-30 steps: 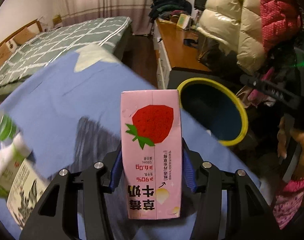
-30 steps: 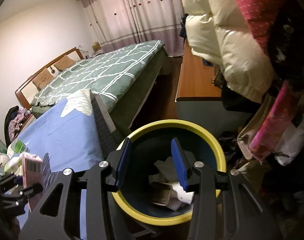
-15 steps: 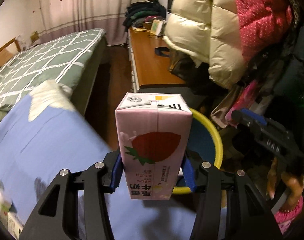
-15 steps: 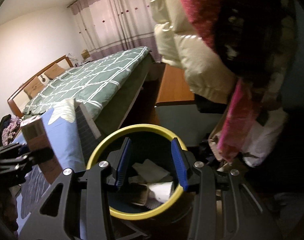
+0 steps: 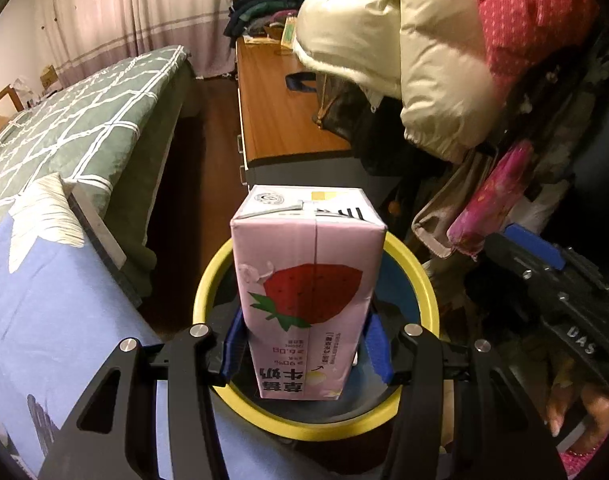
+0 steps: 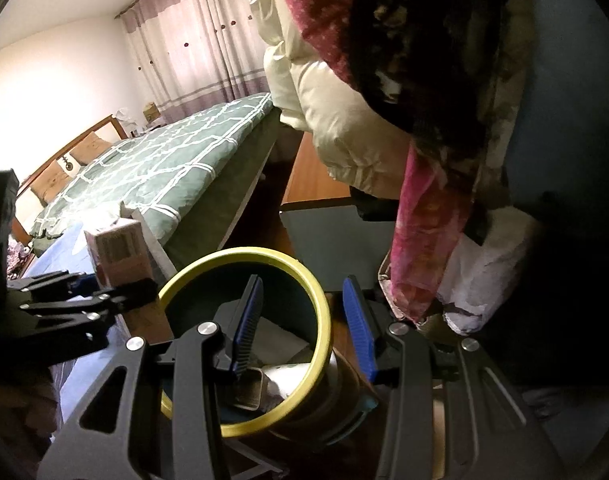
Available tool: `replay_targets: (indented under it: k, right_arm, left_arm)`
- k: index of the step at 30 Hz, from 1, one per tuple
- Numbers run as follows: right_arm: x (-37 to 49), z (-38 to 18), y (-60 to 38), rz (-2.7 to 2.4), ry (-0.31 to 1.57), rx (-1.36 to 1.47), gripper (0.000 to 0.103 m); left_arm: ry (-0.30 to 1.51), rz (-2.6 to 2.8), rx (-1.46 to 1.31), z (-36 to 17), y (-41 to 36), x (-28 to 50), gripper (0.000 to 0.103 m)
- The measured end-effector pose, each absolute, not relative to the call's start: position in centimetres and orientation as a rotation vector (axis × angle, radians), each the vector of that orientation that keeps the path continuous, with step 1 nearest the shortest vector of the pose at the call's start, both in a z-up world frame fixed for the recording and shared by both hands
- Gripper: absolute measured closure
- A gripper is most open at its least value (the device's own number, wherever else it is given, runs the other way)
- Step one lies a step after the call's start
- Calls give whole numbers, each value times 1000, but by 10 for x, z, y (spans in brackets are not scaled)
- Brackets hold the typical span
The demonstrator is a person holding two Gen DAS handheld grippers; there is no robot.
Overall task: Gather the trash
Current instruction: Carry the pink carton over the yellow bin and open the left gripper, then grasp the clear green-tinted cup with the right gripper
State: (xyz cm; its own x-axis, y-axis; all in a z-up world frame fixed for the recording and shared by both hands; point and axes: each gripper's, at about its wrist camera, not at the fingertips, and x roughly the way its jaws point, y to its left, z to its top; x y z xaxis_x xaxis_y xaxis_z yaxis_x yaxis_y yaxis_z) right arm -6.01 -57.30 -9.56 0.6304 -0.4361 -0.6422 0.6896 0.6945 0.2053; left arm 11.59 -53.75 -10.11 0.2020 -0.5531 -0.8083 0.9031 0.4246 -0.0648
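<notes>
A pink strawberry milk carton (image 5: 308,288) stands upright between the blue pads of my left gripper (image 5: 306,344), which is shut on its lower half. The carton hangs over the mouth of a yellow-rimmed bin (image 5: 424,288). In the right wrist view the same carton (image 6: 118,248) shows at the left, by the bin's rim (image 6: 240,254). My right gripper (image 6: 302,292) is open with nothing between its fingers, above the right edge of the bin. White paper (image 6: 280,340) and a small box (image 6: 250,390) lie inside the bin.
A blue sheet (image 5: 44,300) covers the surface left of the bin. Behind it are a bed with a green checked quilt (image 5: 84,120) and a wooden desk (image 5: 280,120). A cream puffy jacket (image 5: 404,60) and pink clothes (image 5: 488,200) hang close on the right.
My left gripper has carried the carton from over the blue sheet rightward to above the bin. My right gripper has drifted right, so the bin now sits left of its middle.
</notes>
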Motion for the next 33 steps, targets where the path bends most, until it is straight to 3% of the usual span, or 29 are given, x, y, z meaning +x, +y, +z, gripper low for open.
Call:
replay_targets:
  k: [3,4,13,22,33]
  right_arm:
    - [-60,-93,-571,-674,593,457,60]
    - [-60,-93,-570,-674,592,454,58]
    - [-48,-82,-550,-638,592,426,58]
    - [-3,-76,-494,-497,621,364,58]
    - [91,-79,-365,-175,710,253,58]
  left_arm:
    - [871,-1039,505,-107,-539,115,19]
    - [861,-1032,501,-106,-536,115,17]
    - [749,-972,359,-62,-447,122,13]
    - [617,-681,189,-24,-265,149,10]
    - [517,-202,33,-28,-53,179,8]
